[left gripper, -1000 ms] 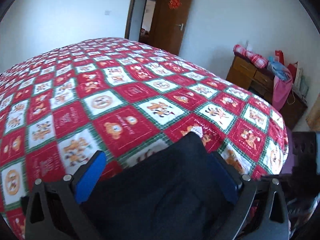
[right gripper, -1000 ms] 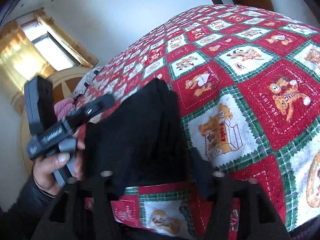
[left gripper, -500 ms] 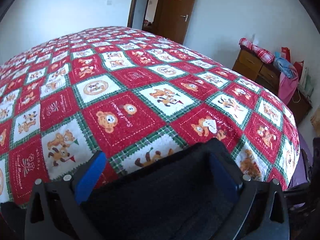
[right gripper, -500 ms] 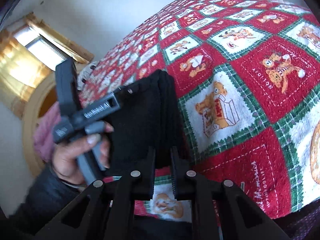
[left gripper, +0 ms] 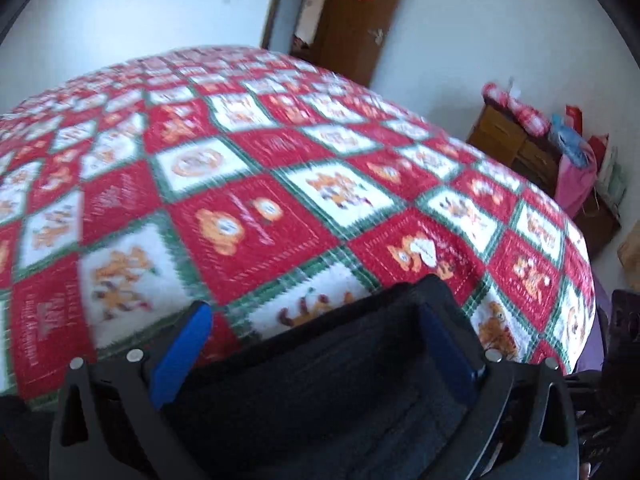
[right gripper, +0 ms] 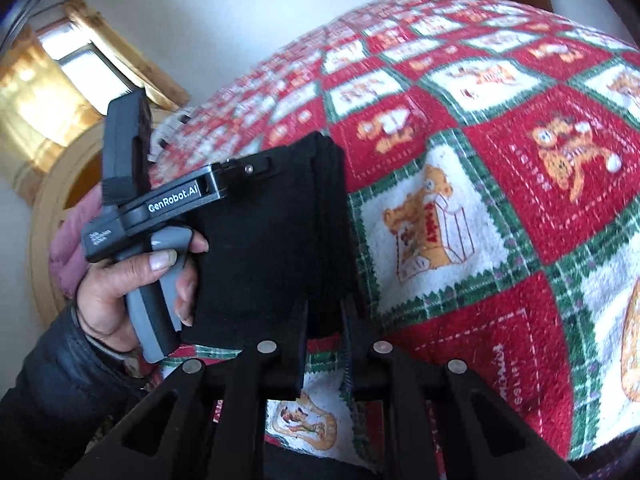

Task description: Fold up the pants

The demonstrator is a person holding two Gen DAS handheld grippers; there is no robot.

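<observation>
The right gripper has drawn its jaws in from wide apart; now easing slightly open, they still pinch the folded black pants (near edge). The left gripper, blurred, seems spread around the bundle, which now lies on the bed: folding looks nearly finished.

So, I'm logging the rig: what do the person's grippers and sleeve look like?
Left gripper: black frame, blue finger pads, silver screws. In the right wrist view its grey handle reads GenRobot.AI in white. Right gripper: black frame, black fingers. Sleeve: dark, padded.
</observation>
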